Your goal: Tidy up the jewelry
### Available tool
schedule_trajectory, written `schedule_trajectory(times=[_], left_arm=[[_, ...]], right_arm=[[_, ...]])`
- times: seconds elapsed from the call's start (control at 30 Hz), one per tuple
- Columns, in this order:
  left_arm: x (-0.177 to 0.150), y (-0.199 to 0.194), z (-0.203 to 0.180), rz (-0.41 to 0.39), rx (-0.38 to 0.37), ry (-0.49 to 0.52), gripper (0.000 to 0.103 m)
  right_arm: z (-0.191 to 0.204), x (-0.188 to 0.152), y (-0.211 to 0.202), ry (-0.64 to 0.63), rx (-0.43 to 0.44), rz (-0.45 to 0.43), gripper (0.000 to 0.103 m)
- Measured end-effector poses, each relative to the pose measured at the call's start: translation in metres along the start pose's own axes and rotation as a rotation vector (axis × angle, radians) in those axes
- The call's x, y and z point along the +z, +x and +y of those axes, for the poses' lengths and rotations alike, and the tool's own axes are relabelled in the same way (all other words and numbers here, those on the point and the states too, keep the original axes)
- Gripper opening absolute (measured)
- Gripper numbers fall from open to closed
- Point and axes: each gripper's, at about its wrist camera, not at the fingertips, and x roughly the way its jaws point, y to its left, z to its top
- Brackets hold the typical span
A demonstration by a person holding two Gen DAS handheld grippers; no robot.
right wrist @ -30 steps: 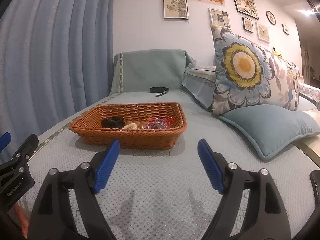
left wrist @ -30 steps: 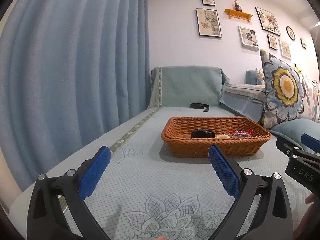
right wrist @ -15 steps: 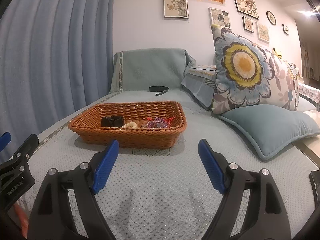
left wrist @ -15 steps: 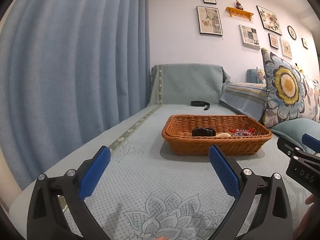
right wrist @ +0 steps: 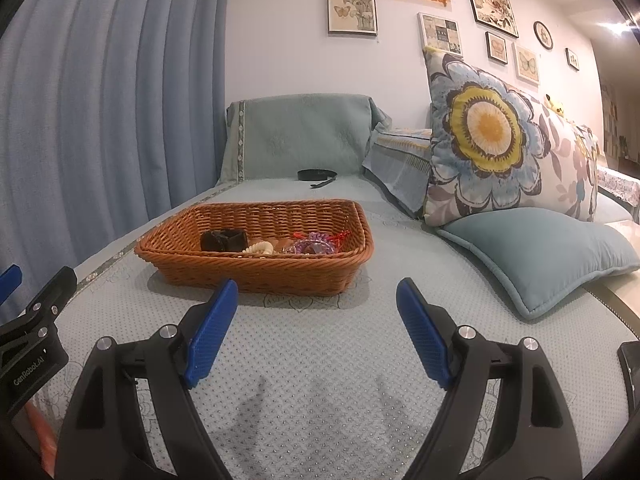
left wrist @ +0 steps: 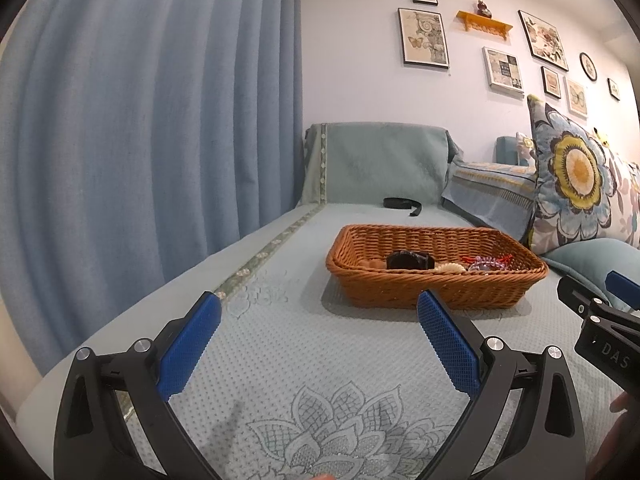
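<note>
A brown wicker basket (left wrist: 432,292) (right wrist: 256,270) sits on the pale green sofa cover ahead of both grippers. Inside lie a dark bracelet (left wrist: 410,260) (right wrist: 223,240), a cream beaded piece (left wrist: 450,267) (right wrist: 260,247) and a purple and red beaded piece (left wrist: 486,264) (right wrist: 314,244). My left gripper (left wrist: 318,322) is open and empty, short of the basket's near left corner. Just before the basket's near wall, my right gripper (right wrist: 316,312) stands open with nothing between its pads. Each gripper shows at the edge of the other's view.
A black strap (left wrist: 402,203) (right wrist: 318,175) lies on the seat behind the basket. A floral cushion (right wrist: 508,140) and a plain blue cushion (right wrist: 536,256) rest at the right. Blue curtains (left wrist: 140,140) hang along the left edge.
</note>
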Motion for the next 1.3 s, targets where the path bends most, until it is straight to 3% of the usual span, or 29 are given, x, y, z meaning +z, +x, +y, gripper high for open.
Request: schedule_trajectory(times=[1.3], left_arm=[[0.0015, 0.0024, -0.0024, 0.014, 0.005, 0.000, 0.095]], right_arm=[[-0.0004, -0.0015, 0.0056, 0.002, 0.001, 0.015, 0.079]])
